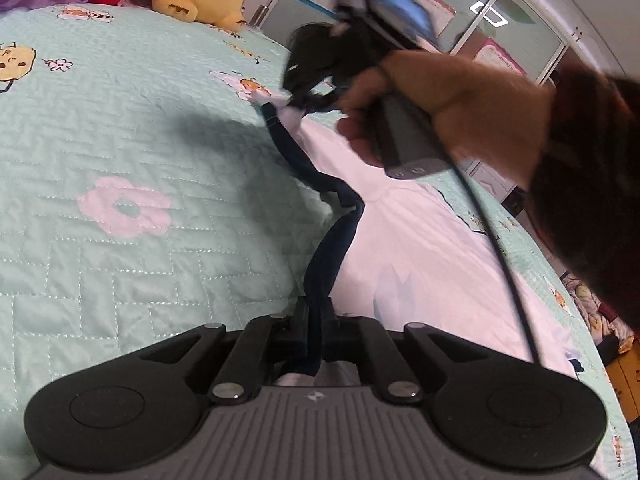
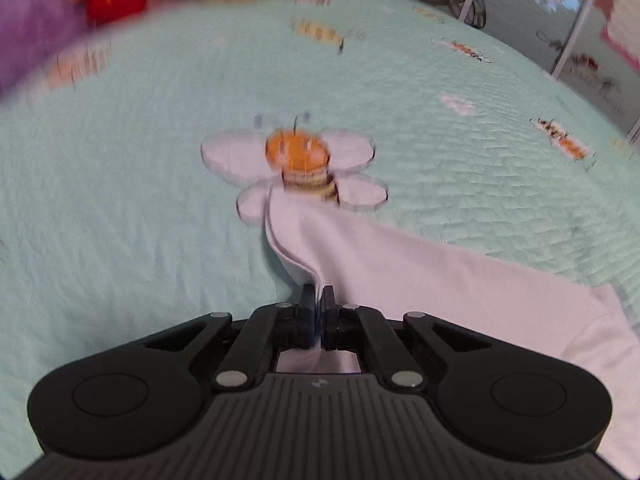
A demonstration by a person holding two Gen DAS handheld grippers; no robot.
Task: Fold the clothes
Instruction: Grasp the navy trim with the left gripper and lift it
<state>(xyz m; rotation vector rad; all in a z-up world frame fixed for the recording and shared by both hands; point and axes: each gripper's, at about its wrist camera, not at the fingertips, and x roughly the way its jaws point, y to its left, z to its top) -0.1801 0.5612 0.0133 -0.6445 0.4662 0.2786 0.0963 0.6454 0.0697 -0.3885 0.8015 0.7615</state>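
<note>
Left wrist view: the left tool (image 1: 314,316) is pressed together on the dark-trimmed edge of a white garment (image 1: 400,240), which is spread on the mint quilted bed (image 1: 120,140). In the right wrist view, the right tool (image 2: 318,300) is seen pinching a fold of the same white cloth beside a bee print (image 2: 300,160).

A quilted, matt cotton-like bedspread (image 1: 120,128) is seen beneath smooth white shirt cloth (image 1: 420,248); matt black plastic forms the left tool (image 1: 316,320).
</note>
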